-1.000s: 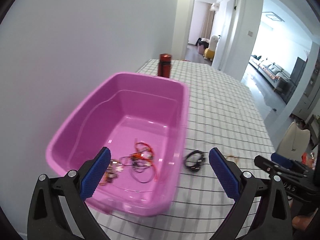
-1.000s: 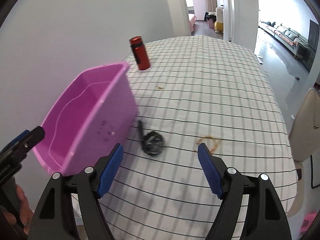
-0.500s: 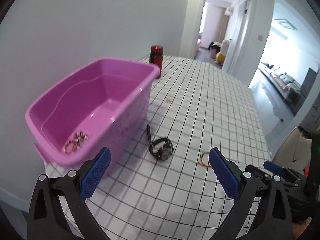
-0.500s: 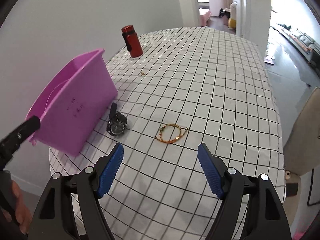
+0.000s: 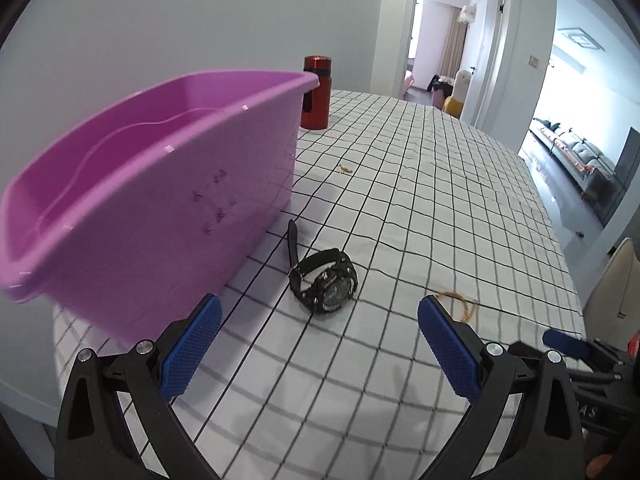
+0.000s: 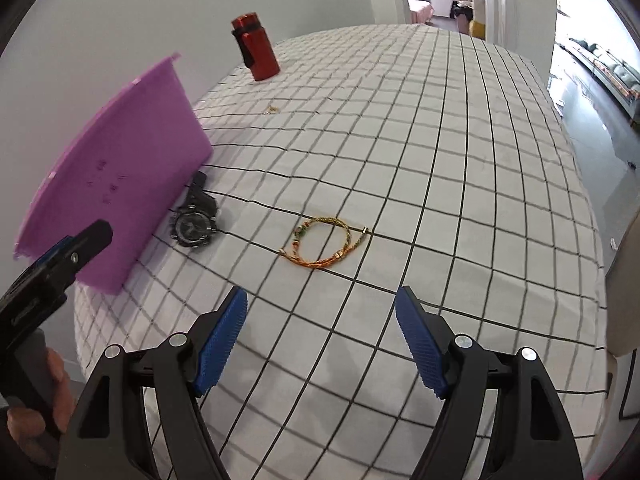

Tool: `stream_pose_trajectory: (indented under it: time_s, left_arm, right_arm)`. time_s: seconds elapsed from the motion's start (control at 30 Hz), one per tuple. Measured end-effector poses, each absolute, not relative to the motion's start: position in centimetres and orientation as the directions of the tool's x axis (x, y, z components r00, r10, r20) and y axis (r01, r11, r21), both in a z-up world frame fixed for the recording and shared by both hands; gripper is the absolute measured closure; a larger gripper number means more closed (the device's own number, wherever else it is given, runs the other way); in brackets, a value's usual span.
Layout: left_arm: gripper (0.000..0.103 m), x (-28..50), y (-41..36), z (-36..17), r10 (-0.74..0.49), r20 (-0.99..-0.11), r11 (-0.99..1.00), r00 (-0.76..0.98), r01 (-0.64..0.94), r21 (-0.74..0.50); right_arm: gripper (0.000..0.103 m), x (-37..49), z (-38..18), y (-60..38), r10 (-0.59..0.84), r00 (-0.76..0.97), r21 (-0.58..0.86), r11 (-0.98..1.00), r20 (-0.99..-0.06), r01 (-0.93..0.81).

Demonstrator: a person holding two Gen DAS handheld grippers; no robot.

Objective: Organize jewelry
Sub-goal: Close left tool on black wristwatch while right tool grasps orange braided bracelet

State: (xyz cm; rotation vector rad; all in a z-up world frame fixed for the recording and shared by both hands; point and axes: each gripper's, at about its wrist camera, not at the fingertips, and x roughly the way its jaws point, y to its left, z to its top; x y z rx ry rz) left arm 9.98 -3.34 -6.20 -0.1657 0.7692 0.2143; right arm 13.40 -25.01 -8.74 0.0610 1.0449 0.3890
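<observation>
A big pink plastic tub (image 5: pixel 152 216) sits at the left edge of the table, right up against the wall side, on a white tablecloth ruled with thin black squares (image 5: pixel 440 200). From here only its inner walls and outer side show (whatever lies on its bottom is hidden by the near wall). Behind its far corner stands a red metal flask with a black strap (image 5: pixel 316 92), upright on the cloth.

Just to the right of the tub, near its long side, lies a black wristwatch with a chunky round case (image 5: pixel 325 280), face up, one strap pointing away toward the tub wall. The left gripper (image 5: pixel 320 344) hangs over the near edge of the table, its blue ribbed pads (image 5: pixel 192 350) spread wide with nothing between them; the watch lies just beyond the gap.

Further right, well clear of the watch, a thin gold and orange cord bracelet (image 6: pixel 326 242) lies looped flat on the cloth. The right gripper (image 6: pixel 322 340) hovers short of it, jaws standing wide apart and empty, the bracelet lined up just past its opening. A hand (image 6: pixel 34 412) grips the handle of the left tool at the lower left of that view.

Far up the cloth, between tub and flask, a tiny gold trinket (image 6: pixel 273 109) lies alone, too small to identify.
</observation>
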Motion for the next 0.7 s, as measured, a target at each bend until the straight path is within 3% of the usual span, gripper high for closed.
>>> stream_pose_trajectory:
  time_s: [0.4,0.7]
  left_arm:
    - [0.006,15.4,-2.0,-13.0,0.069,-0.751,0.978,0.657,-0.194,-0.08]
    - [0.006,17.2,-1.9,-15.2,0.055,-0.773,0.986,0.632,-0.158,-0.06]
  right_arm:
    - [0.03,15.9,-15.0,-23.4,0.296,0.458,0.249,0.955,-0.838,-0.162]
    - [0.029,16.9,-15.4,-21.6,0.228,0.519,0.163,0.972,-0.824,-0.169]
